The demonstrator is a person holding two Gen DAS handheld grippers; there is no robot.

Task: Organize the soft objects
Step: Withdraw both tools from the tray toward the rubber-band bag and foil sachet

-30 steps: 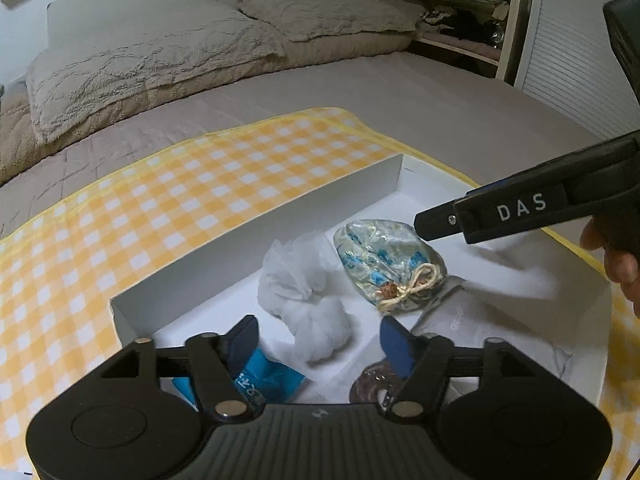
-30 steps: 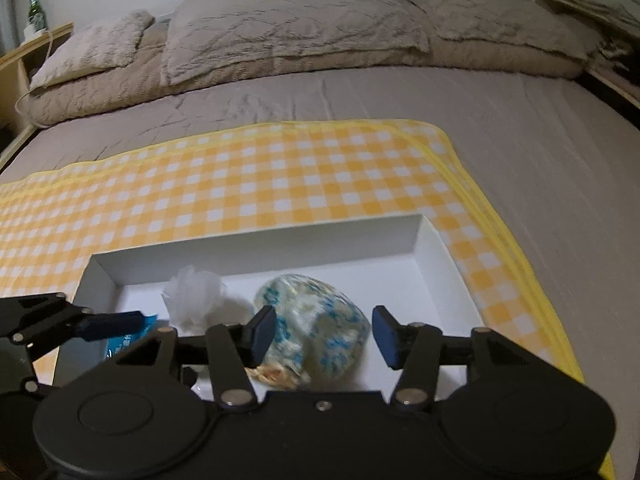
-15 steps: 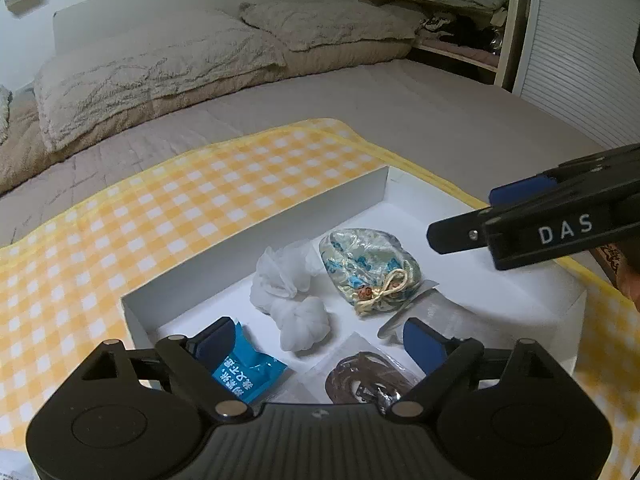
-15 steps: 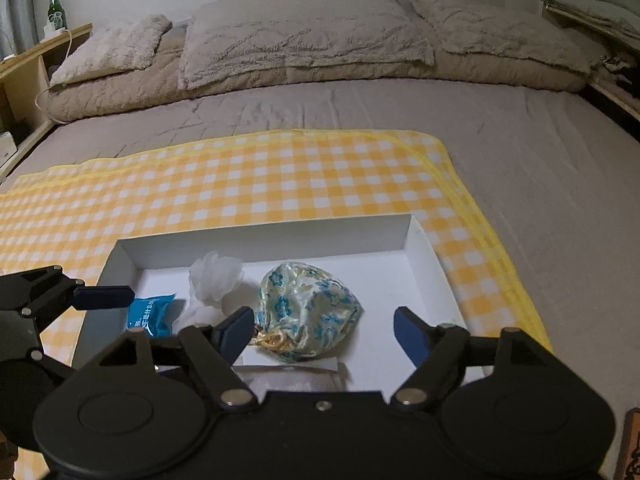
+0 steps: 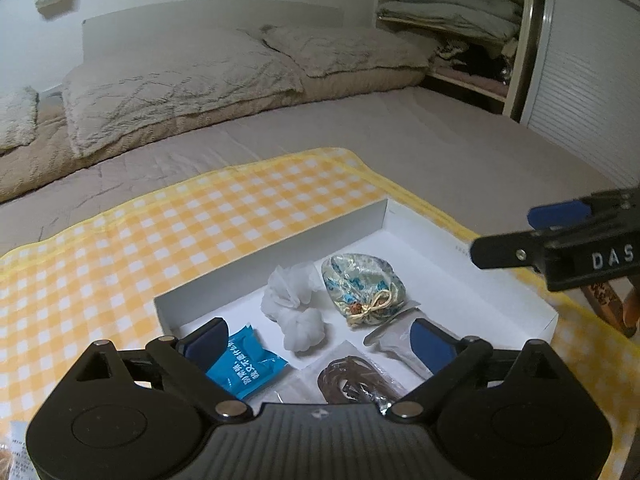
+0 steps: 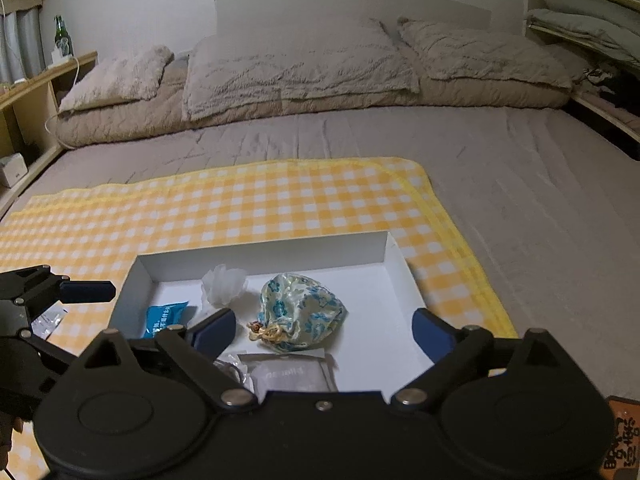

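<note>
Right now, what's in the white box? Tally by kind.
Floral pouch: 1
White mesh bundle: 1
Blue packet: 1
Clear bag with brown cord: 1
Grey sachet: 1
Total: 5, all lying loose in the box. Neither gripper holds anything.
</note>
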